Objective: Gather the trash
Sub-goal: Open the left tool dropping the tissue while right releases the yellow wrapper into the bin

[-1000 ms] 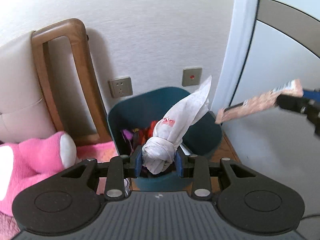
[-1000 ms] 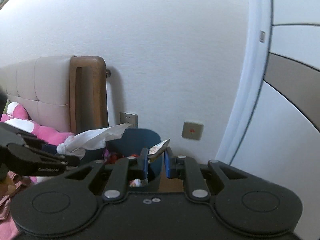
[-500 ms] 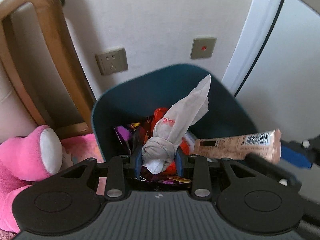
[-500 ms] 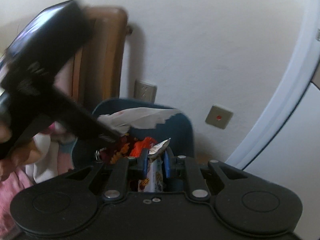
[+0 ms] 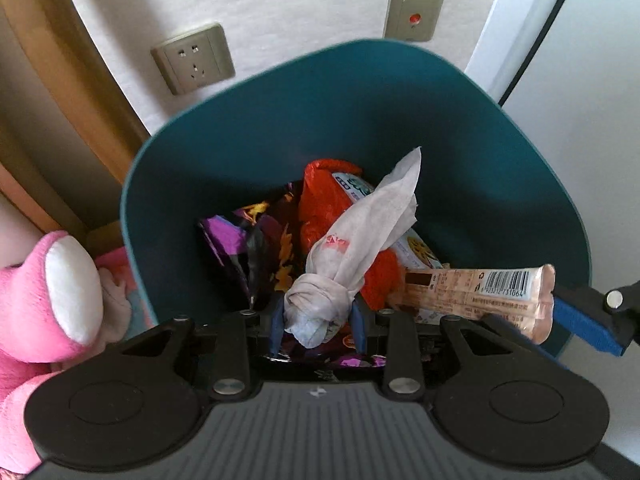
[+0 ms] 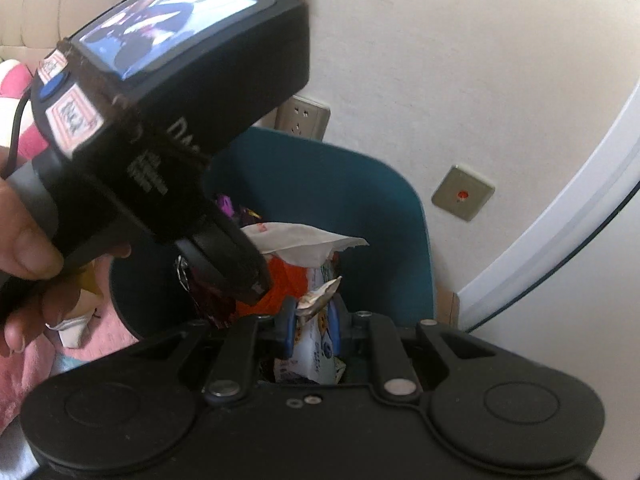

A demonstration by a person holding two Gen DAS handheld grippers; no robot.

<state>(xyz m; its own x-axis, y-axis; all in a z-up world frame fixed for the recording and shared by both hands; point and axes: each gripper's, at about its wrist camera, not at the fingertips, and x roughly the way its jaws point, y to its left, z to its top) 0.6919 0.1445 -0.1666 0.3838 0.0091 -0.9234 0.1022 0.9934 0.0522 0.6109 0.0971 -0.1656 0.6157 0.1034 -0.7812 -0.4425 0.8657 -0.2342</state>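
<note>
A teal trash bin (image 5: 460,132) stands against the wall, also in the right wrist view (image 6: 380,216), holding purple, orange and white wrappers. My left gripper (image 5: 318,318) is shut on a knotted white tissue (image 5: 352,248) and holds it over the bin's near edge. My right gripper (image 6: 313,324) is shut on a pink snack wrapper (image 5: 480,292), which reaches over the bin's right rim. In the right wrist view only the wrapper's crimped end (image 6: 320,298) shows between the fingers, and the left gripper's body (image 6: 168,92) fills the upper left.
A wall socket (image 5: 194,58) and a red-dot switch plate (image 5: 414,16) are behind the bin. A wooden headboard frame (image 5: 60,92) and a pink plush toy (image 5: 52,296) are on the left. A white door frame (image 5: 516,28) rises on the right.
Both grippers have moved forward and down toward the bin, which now fills the left wrist view. The tissue and the pink wrapper have come over the bin's opening.
</note>
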